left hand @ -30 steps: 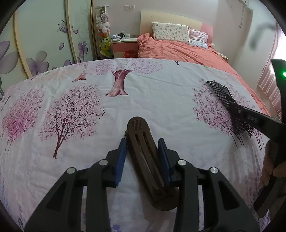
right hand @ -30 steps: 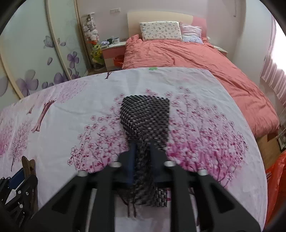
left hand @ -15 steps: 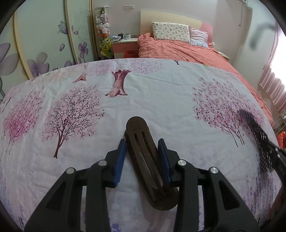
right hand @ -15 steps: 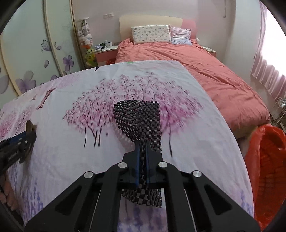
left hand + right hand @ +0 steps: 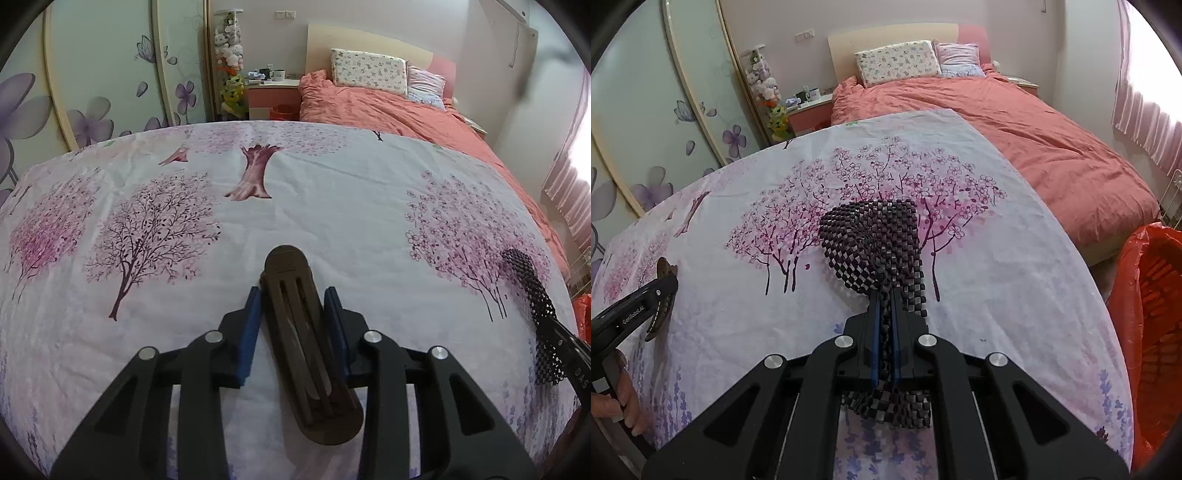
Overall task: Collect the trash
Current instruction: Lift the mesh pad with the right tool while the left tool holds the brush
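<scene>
A desk draped in a white cloth printed with pink blossom trees carries the things. In the left wrist view a long brown slotted piece sits at 6 o'clock, its far end tilted up, and a black mesh strip at 3 o'clock

Tree-printed sheet fills the centre; coral duvet at one o'clock; floral wardrobe doors at ten.
</scene>
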Motion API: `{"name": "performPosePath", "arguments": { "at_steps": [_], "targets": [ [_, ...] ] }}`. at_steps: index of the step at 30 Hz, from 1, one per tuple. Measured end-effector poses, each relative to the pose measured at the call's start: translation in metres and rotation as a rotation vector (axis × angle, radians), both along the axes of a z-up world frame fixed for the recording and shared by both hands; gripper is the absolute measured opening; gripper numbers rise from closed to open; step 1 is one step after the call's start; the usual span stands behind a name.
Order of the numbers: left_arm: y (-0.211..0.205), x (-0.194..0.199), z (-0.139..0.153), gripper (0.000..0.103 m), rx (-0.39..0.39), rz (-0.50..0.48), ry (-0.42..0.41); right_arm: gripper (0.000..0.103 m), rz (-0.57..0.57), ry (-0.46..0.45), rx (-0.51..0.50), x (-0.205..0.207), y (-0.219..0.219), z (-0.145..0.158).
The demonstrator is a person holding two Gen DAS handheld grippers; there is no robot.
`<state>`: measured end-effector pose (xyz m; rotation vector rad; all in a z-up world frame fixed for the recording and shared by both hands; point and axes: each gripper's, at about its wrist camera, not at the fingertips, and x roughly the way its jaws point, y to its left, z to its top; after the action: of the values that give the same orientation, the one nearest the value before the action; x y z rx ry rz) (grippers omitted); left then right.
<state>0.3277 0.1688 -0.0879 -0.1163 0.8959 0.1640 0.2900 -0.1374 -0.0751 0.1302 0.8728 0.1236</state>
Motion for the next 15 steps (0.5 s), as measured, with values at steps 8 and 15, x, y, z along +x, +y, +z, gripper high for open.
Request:
{"name": "performPosePath", "arguments": {
  "at_steps": [8, 15],
  "targets": [
    [-0.005, 0.004, 0.001, 0.034, 0.026, -0.006, 0.008, 0.006, 0.0, 0.0, -0.018, -0.002, 0.0, -0.001],
    [-0.014, 0.002, 0.004, 0.033, 0.003, -0.052, -0.015, 0.005, 0.003, -0.001, 0.038, -0.003, -0.006, -0.003]
  ]
}}
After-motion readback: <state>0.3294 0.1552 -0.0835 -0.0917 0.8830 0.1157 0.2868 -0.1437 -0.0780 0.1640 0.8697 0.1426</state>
